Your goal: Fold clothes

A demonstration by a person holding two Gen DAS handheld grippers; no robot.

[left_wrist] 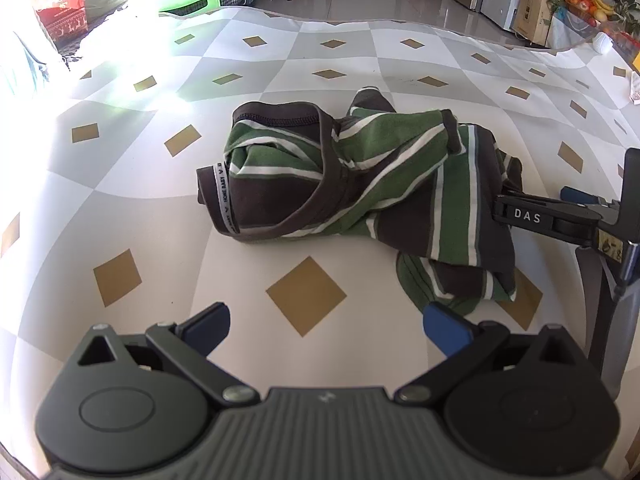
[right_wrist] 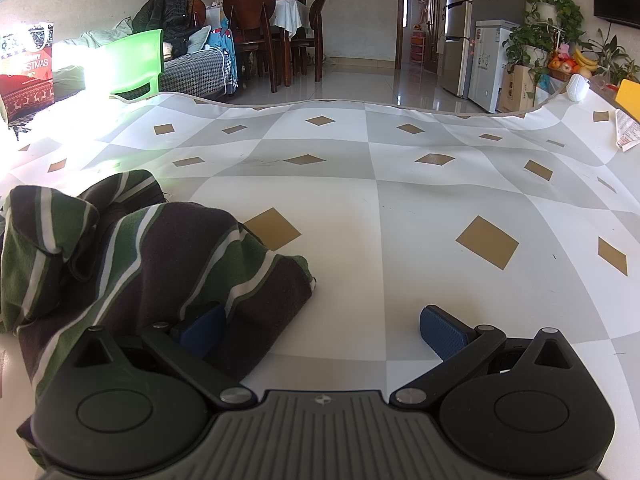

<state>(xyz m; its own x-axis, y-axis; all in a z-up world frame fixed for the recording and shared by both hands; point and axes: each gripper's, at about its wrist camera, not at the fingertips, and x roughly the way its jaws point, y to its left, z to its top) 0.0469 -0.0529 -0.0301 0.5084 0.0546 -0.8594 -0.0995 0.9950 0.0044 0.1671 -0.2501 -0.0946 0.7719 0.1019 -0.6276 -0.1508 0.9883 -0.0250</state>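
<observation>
A small green, brown and white striped garment (left_wrist: 352, 184) lies crumpled on the checked tablecloth (left_wrist: 304, 60). My left gripper (left_wrist: 326, 330) is open and empty, just in front of the garment's near edge, its right pad (left_wrist: 446, 332) by a green hem. My right gripper (right_wrist: 322, 332) is open; its left pad (right_wrist: 202, 334) lies against or under a fold of the garment (right_wrist: 132, 256), the right pad (right_wrist: 442, 334) over bare cloth. In the left wrist view the right gripper's fingers (left_wrist: 532, 216) reach into the garment's right side.
The tablecloth's far edge (right_wrist: 320, 102) curves across the back. A paper slip (right_wrist: 626, 130) and a white object (right_wrist: 578, 87) lie at the far right corner. A red Christmas bag (right_wrist: 28, 74) and a green chair (right_wrist: 136, 64) stand beyond the left edge.
</observation>
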